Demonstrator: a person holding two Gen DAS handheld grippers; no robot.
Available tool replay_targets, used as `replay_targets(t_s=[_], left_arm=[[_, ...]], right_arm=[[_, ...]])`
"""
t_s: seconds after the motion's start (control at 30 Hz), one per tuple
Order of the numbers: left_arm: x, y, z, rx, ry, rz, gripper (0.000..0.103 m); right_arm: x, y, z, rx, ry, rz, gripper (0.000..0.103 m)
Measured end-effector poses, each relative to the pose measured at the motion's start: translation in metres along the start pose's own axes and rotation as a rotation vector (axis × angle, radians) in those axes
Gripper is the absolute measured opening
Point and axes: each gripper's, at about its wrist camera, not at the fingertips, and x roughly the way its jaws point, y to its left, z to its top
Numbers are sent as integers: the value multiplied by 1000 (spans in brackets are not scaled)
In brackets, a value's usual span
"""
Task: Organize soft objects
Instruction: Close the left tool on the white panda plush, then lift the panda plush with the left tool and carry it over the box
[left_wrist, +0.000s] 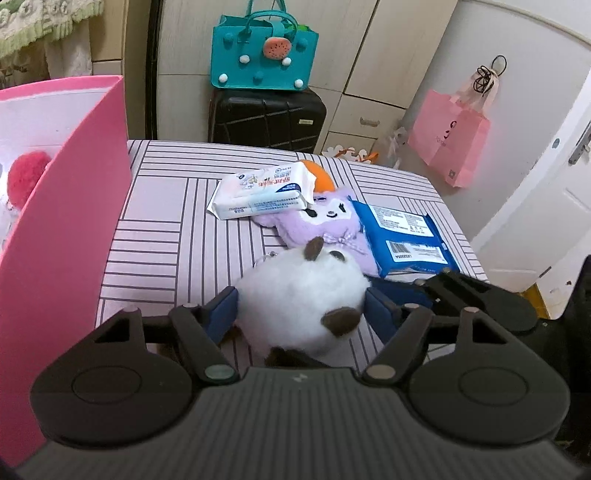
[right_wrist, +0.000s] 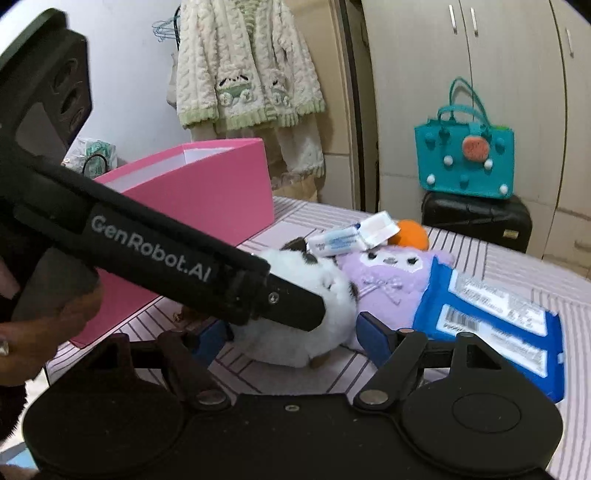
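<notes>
Grasp step: your left gripper (left_wrist: 301, 306) brackets the white plush (left_wrist: 303, 299) at the table's near edge, pads seemingly just touching. Right gripper (right_wrist: 291, 332) spread, empty. Squeeze, lift to pink box (left_wrist: 74, 192), left.

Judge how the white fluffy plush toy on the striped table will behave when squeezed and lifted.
The white plush toy looks round and fluffy, so it probably squashes easily. It likely weighs little for its bulk. Its rounded body might roll if nudged across the striped table.
</notes>
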Motion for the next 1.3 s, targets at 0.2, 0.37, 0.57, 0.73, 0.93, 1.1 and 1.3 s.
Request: replay_targets(t_s=[0.2, 0.37, 0.57, 0.73, 0.93, 1.1, 1.3], left_arm=[[1, 5, -3, -20, -3, -13, 70], [-1, 20, -3, -114, 12, -54, 67], [-2, 23, -9, -154, -21, -59, 65], [-2, 23, -13, -151, -39, -66, 64], [-9, 21, -21, -120, -63, -73, 62], [-17, 16, -27, -82, -57, -80, 61], [-33, 6, -37, 10, -40, -64, 62]], right_arm=[[2, 6, -2, 11, 8, -9, 78], [7, 12, -1, -12, -2, -43, 78], [10, 23, -7, -51, -20, -96, 78], [13, 24, -5, -56, 1, -102, 77], [7, 33, -8, -64, -14, -129, 73], [-3, 41, -14, -52, -33, -137, 73], [-15, 51, -22, -60, -33, -128, 74]])
